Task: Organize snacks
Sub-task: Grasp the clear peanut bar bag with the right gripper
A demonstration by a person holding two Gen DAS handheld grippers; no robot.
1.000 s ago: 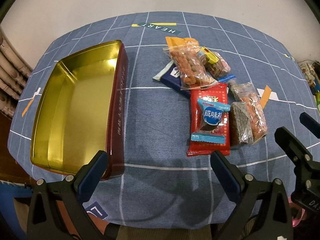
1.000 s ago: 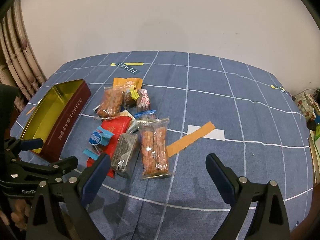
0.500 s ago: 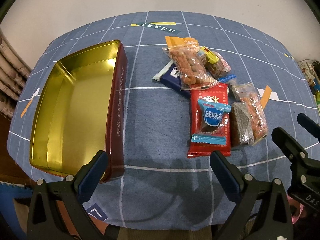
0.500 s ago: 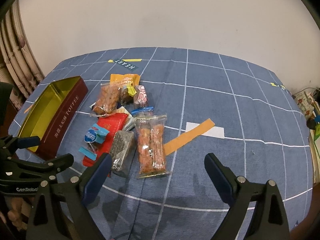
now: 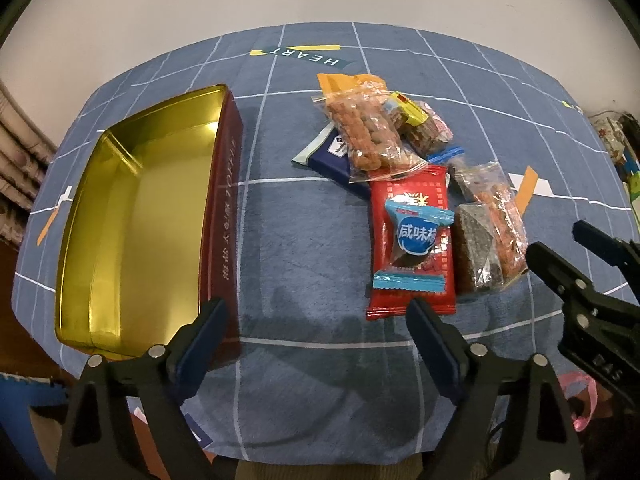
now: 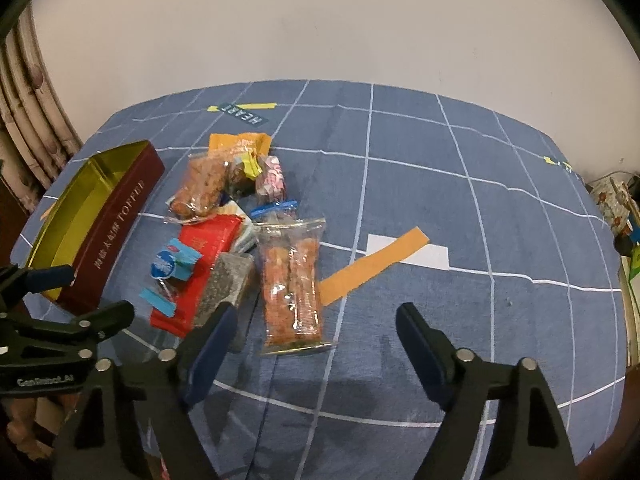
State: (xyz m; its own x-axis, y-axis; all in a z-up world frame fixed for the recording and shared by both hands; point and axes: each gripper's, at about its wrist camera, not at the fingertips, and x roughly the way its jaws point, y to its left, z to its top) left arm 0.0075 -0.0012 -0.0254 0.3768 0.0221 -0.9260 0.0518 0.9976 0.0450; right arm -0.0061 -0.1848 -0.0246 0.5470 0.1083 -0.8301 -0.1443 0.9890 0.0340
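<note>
Nearest, the left gripper [image 5: 316, 344] hangs over bare blue checked tablecloth [image 5: 304, 248], its jaws closing with nothing between them. The right gripper [image 6: 316, 340] does likewise, jaws closing on nothing, the near end of a clear bag of orange snacks [image 6: 292, 284] just beyond its fingers. Left of that bag lie a dark seeded bar [image 6: 226, 284] and a red packet [image 5: 412, 240] with a blue wrapped candy [image 5: 416, 236] on top. Farther off sit more snack bags [image 5: 368, 136]. At the left stands an empty gold-lined tin [image 5: 132, 216], apart from the pile.
</note>
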